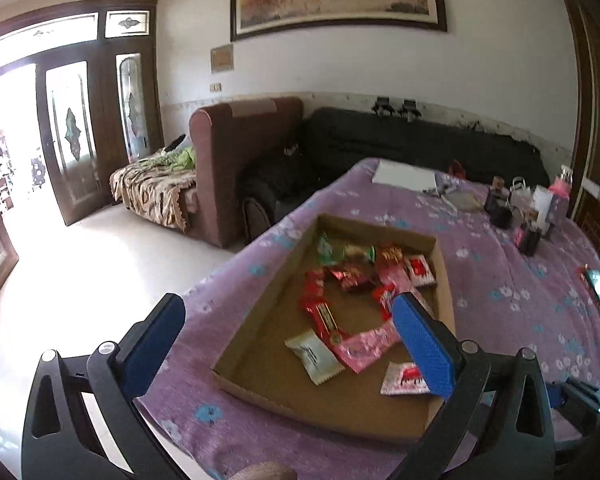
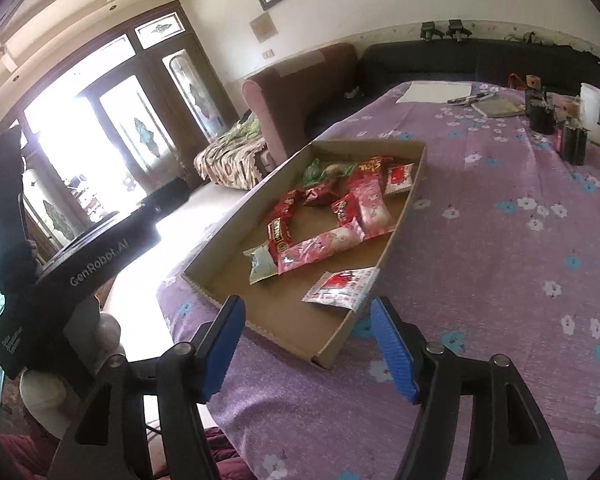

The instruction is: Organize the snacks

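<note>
We see a table under a purple flowered cloth, bearing a shallow cardboard tray near its left edge. Snack packets lie loose inside the tray, one red-and-white packet apart at the near end. Both left tongs and right tongs stand wide and hold nothing, short of the tray.

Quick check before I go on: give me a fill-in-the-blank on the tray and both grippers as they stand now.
1. The snacks lie in a shallow ____ tray.
2. The tray sits on a ____ flowered cloth.
3. The left gripper holds ____.
4. The right gripper's fingers have blue ____.

Missing: cardboard; purple; nothing; pads
</note>
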Motion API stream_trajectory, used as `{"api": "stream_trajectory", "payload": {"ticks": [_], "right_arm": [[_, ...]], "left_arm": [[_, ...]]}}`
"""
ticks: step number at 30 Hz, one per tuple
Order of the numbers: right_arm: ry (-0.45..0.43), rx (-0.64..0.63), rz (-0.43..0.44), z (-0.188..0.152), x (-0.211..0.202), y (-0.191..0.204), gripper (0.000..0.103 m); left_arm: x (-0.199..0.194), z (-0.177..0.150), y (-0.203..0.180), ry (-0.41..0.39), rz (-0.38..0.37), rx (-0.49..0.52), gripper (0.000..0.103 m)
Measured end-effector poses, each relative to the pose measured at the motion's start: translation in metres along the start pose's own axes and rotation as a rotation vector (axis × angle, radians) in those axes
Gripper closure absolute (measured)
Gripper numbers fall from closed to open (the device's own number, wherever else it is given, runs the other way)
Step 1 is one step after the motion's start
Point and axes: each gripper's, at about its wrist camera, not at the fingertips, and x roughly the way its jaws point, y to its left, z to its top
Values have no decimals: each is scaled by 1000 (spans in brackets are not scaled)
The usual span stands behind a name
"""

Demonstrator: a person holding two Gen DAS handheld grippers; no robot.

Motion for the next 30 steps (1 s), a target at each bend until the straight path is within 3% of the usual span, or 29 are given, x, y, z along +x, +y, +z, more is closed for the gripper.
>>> {"api": "stream_trajectory", "payload": {"ticks": [11,30], "right_arm": [[-48,-72,-124,-5,-9,2,29],[-6,-95,-128,-12,9,2,28]], "left_arm": [[9,-11,-19,124,-79,23,0],[30,-23,-19,212,-106,22,0]]}}
